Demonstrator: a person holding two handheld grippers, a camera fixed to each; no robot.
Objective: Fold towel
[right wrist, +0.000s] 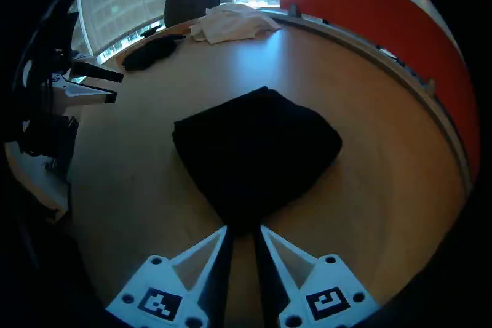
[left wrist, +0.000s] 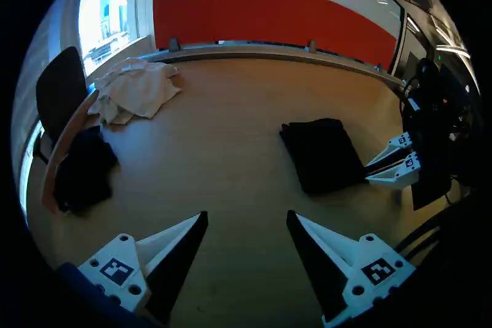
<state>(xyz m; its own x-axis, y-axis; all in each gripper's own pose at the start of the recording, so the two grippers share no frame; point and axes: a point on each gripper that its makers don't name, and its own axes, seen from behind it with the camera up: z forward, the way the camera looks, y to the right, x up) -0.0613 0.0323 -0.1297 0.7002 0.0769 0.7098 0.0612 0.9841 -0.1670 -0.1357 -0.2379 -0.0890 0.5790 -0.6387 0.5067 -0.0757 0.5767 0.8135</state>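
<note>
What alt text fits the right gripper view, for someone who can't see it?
The right gripper pinches the near corner of a folded black towel on a wooden table. The left gripper is open at far left; a white cloth and a dark cloth lie at the far edge.

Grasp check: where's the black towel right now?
Black towel: table centre, right gripper view, near corner held by the right gripper; white cloth far behind.
</note>
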